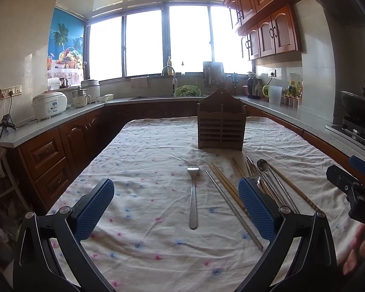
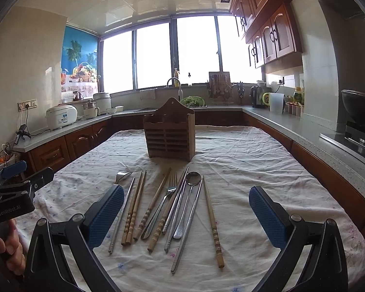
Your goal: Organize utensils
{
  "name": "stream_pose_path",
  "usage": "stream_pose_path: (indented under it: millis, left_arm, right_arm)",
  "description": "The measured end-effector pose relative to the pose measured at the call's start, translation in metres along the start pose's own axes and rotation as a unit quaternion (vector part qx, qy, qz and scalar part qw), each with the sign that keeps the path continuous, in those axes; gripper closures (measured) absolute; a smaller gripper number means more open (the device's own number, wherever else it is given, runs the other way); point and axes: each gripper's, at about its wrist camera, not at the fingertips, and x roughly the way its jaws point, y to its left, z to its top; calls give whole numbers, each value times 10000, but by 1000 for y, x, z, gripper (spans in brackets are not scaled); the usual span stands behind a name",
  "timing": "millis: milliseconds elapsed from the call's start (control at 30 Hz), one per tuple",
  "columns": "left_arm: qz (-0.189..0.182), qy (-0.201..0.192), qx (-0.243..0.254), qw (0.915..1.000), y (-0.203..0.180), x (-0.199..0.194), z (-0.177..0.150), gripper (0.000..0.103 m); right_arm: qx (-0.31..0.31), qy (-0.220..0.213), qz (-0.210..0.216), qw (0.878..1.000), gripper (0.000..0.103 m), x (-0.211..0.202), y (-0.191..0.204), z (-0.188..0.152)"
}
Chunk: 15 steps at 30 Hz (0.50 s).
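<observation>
Blue rubber pads face each other across a wide gap on both tools: the left gripper and the right gripper each hang spread apart with nothing between the jaws, low over the flower-printed white tablecloth.

Taking the slatted brown wooden utensil holder as the landmark, everything to be sorted lies on the cloth in front of it, nearer the person. One steel fork lies alone, off to the holder's left. The rest sit in a loose fan straight before the holder: turned wooden chopsticks, thin metal chopsticks, a second steel fork and a long-handled steel spoon. The holder's slots look empty.

Sorting appears not yet begun. The lone fork, centred between the left jaws, seems the easiest first pick; it lies flat, so the pads would need to drop right to the cloth and pinch its thin handle.
</observation>
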Motion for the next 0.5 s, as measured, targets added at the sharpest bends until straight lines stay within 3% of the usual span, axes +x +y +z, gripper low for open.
stream_pose_path:
  millis: [500]
  left_arm:
    - [-43,-48,-23,10000,2,-3,1,0]
  right_arm:
    - [-13,-13,31,10000,0,0,4,0]
